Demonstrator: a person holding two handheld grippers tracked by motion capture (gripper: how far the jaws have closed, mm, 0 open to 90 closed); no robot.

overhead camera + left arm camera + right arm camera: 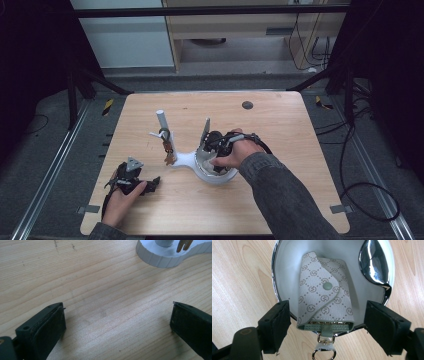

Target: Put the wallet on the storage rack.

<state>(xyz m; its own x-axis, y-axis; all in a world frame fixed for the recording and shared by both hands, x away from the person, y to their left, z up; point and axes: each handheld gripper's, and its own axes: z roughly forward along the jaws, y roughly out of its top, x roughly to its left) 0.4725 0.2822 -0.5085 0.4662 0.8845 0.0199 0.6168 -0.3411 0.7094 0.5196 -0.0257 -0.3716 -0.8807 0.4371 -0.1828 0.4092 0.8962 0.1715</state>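
Observation:
A white stand [185, 160] sits mid-table, with an upright white post [162, 122] at one end and a round chrome-rimmed bowl [222, 177] at the other. In the bowl [274, 277] lies a grey-green patterned key pouch [324, 290], snapped closed, its metal ring [323, 353] hanging over the near rim. My right gripper [328, 308] hovers just over the bowl, open, one jaw on each side of the pouch's near end and neither touching it. My left gripper [150, 186] rests low at the front left, open over bare wood [117, 307], short of the stand's base [160, 257].
Small brown pieces [169, 150] hang from the post's side hooks. A dark round spot [247, 105] marks the far table edge. Black frame bars and cables surround the table [280, 200]; bare wood lies to the right and front.

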